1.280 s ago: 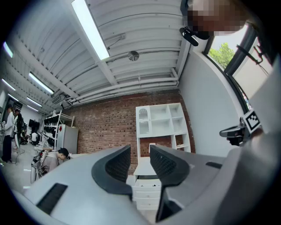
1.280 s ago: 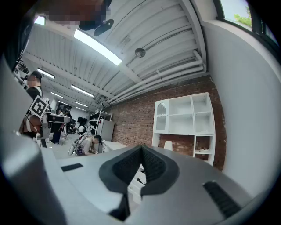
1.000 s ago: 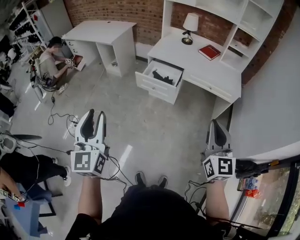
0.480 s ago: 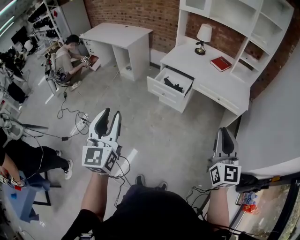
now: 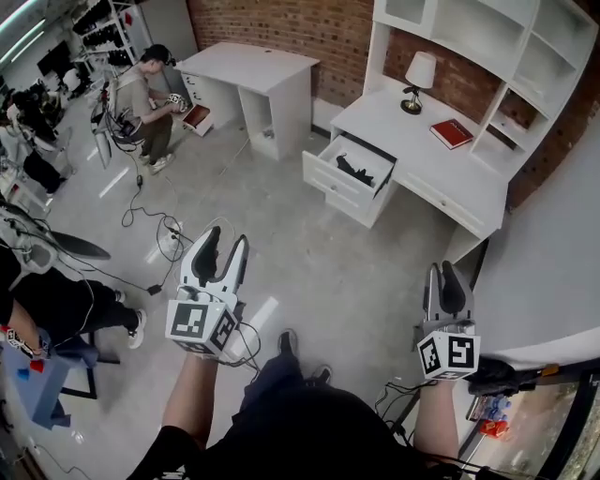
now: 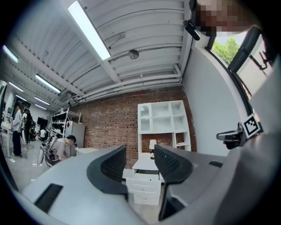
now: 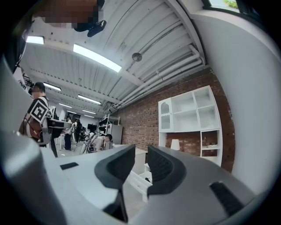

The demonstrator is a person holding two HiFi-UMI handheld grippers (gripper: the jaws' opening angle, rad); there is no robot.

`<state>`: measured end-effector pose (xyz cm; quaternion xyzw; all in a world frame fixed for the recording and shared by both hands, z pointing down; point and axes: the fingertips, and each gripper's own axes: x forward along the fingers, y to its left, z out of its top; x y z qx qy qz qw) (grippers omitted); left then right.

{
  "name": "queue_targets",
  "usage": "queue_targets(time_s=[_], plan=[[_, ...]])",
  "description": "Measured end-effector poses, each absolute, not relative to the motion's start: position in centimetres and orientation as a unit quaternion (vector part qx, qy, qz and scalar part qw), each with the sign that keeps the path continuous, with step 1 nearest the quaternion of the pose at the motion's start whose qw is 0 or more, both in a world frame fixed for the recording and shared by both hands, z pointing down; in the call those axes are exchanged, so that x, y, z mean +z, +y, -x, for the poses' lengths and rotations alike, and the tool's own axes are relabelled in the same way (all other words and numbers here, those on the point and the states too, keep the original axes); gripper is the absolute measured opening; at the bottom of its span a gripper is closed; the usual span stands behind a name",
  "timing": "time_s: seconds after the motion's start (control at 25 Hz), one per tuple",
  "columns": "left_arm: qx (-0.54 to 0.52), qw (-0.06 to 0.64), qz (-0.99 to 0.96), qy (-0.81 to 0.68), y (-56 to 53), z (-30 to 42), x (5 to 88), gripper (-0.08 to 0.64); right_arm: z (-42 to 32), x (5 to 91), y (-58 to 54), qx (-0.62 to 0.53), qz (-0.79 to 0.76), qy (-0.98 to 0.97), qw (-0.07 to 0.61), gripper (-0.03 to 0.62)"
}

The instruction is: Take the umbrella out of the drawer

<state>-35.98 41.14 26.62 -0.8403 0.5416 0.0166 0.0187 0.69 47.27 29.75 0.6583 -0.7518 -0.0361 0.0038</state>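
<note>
Workshop room, grey floor [image 5: 328, 272], brick wall [image 5: 281, 23] at the back. I'm holding both claws level out in front, well short of the furniture.

My left gripper [image 5: 225, 241] has its jaws opening with a moderate gap and nothing between them. In the left gripper view I only see the far drawer fronts through the gap. My right gripper [image 5: 442, 275] is opening too, with a narrower gap, also empty.

Loose cables [image 5: 173, 234] lie on the floor just left of the left gripper.

Further out at right, a white desk [image 5: 450, 173] stands against the wall with a shelf unit [image 5: 487, 37] on top. Its top drawer [image 5: 347, 183] is pulled out. The umbrella [image 5: 354, 170] lies inside it as a small dark shape, well apart from both grippers. On the desktop there's a lamp [image 5: 419, 75] at the back and a red book [image 5: 452, 133] to its right.

A second desk [image 5: 248, 67] stands further left, with a person [image 5: 145, 89] beside it holding something I can't make out.
</note>
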Motion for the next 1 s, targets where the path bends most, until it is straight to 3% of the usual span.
queue_targets(time_s=[0.44,1.0], plan=[[0.034,0.006,0.852,0.522,35.2,34.6,27.3,0.196,-2.1,28.0,43.7,-0.053,-0.687,-0.724,-0.001,0.080],[0.050,-0.021,0.885,0.463,17.0,35.1,27.8,0.196,0.3,27.4,30.1,-0.047,-0.723,-0.689,0.006,0.081]])
